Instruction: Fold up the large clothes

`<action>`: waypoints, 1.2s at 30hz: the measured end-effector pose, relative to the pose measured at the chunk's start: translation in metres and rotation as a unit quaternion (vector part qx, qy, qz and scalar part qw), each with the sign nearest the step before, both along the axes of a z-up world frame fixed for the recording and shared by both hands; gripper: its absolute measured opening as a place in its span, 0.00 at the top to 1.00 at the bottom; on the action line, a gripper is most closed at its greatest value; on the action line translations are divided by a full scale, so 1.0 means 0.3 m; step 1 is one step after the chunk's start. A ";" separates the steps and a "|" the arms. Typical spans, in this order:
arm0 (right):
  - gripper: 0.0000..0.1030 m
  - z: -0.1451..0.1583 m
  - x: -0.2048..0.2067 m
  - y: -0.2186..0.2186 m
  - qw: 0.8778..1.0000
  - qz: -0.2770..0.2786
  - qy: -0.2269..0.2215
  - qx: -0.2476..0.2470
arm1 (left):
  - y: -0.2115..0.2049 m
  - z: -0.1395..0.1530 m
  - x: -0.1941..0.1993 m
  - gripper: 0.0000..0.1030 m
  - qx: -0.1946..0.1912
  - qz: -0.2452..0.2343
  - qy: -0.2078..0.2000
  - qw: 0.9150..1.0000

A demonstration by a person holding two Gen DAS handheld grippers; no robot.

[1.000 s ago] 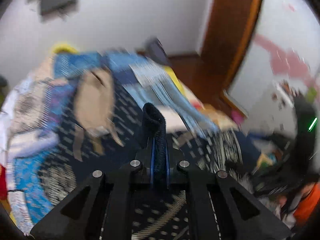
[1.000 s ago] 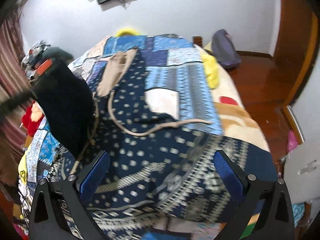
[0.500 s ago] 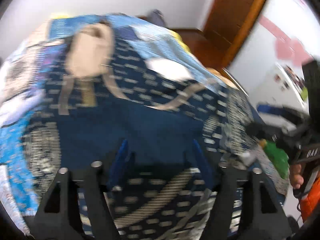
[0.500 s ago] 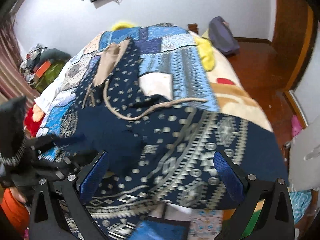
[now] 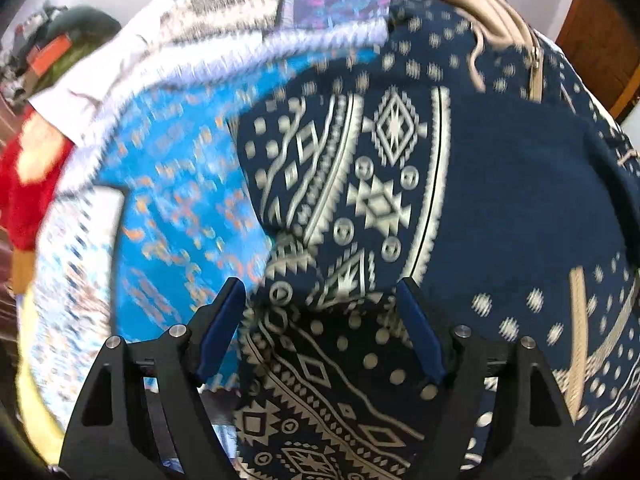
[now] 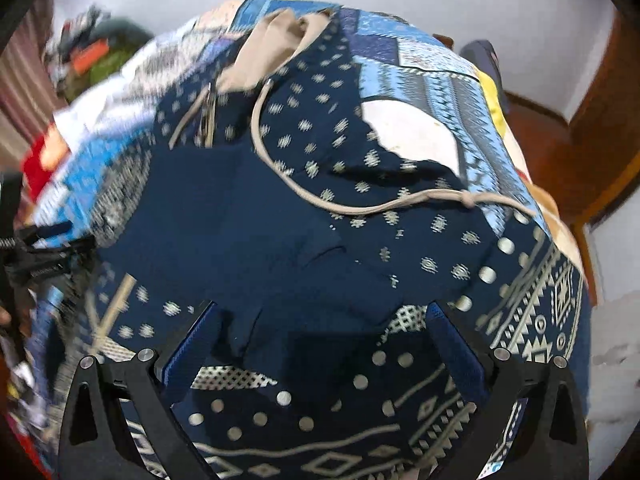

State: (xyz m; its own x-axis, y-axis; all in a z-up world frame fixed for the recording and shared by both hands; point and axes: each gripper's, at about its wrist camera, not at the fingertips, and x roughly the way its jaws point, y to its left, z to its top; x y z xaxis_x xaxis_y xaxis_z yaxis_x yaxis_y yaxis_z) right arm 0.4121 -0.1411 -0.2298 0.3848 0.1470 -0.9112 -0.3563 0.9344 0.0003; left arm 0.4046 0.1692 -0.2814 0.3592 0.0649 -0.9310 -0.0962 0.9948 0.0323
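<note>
At the bottom of each wrist view, the left gripper (image 5: 320,334) was opening over the navy patterned garment (image 5: 500,200), pads clear of it; the right gripper (image 6: 320,344) stood wide and empty. The garment covered centre frame on the patchwork bedspread (image 6: 432,80), beige hood (image 6: 272,48) uppermost.

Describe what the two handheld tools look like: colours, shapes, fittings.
Both match. The left tool has two black angular fingers with triangular cut-outs, silver round bolt heads on the linkages, and flat blue pads on the inner faces. The right tool has the same black fingers, silver bolts and blue pads.
</note>
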 end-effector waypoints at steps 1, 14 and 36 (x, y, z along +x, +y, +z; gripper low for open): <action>0.01 -0.013 0.001 0.012 1.000 0.005 -0.002 -0.017 | -0.001 -0.014 -0.009 0.25 -0.007 -0.005 0.001 1.000; 0.01 -0.046 0.029 -0.023 0.999 -0.020 0.022 -0.016 | -0.099 -0.029 -0.125 0.01 0.106 -0.043 -0.026 0.993; 0.01 0.011 0.061 -0.051 0.991 -0.029 -0.051 -0.119 | -0.124 0.076 -0.111 0.89 0.119 -0.045 -0.092 0.988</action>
State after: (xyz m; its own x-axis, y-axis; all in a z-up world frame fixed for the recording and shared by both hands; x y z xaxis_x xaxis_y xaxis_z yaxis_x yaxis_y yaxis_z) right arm 0.4304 -0.1564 -0.2264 0.4781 -0.0932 -0.8733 -0.2887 0.9224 -0.2565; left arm 0.3713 0.1319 -0.2586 0.5346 0.2345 -0.8119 -0.0342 0.9660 0.2564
